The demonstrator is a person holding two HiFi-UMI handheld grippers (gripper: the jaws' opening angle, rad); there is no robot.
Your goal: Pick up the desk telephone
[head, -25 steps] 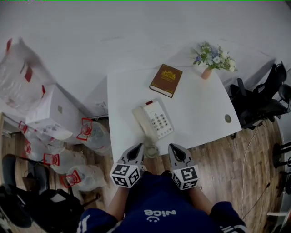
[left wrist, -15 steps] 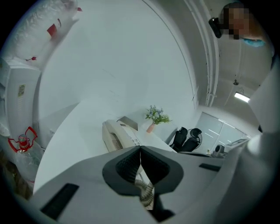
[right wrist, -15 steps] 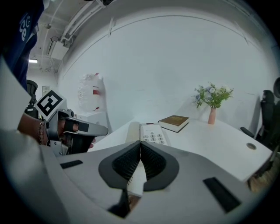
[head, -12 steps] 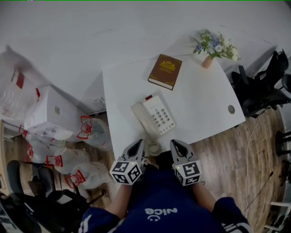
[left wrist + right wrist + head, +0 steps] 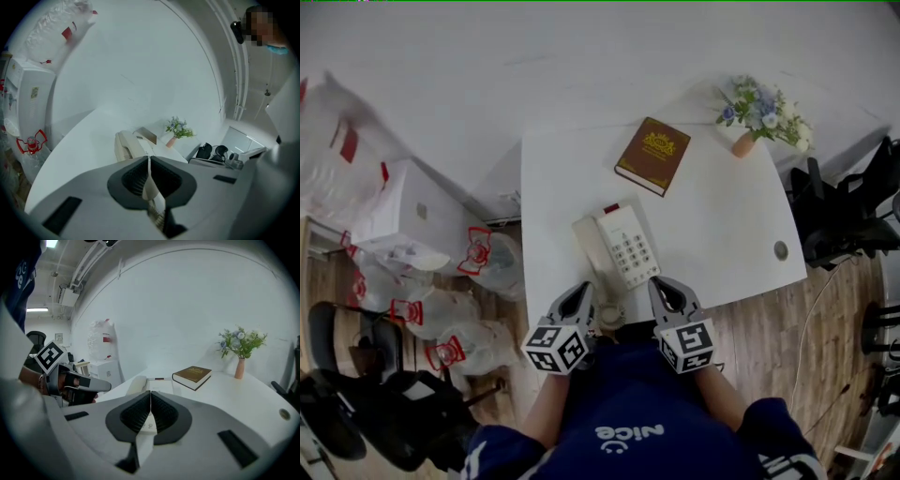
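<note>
The desk telephone (image 5: 623,246) is white and lies flat on the white table (image 5: 722,220), close to the near edge and nearer the left edge than the right. Its handset (image 5: 592,251) rests in place on the left side. The number buttons (image 5: 634,253) are on the right, and a curly cord (image 5: 610,310) sits at the near edge.

Open white desk (image 5: 722,216) right of the telephone (image 5: 617,249), plenty of room to pass. Book (image 5: 652,156) lies a little behind it, flower vase (image 5: 743,143) well off in the far corner. At the near edge, probably its coiled cord (image 5: 609,312), bunched between left gripper (image 5: 583,291) and right gripper (image 5: 659,284).
</note>
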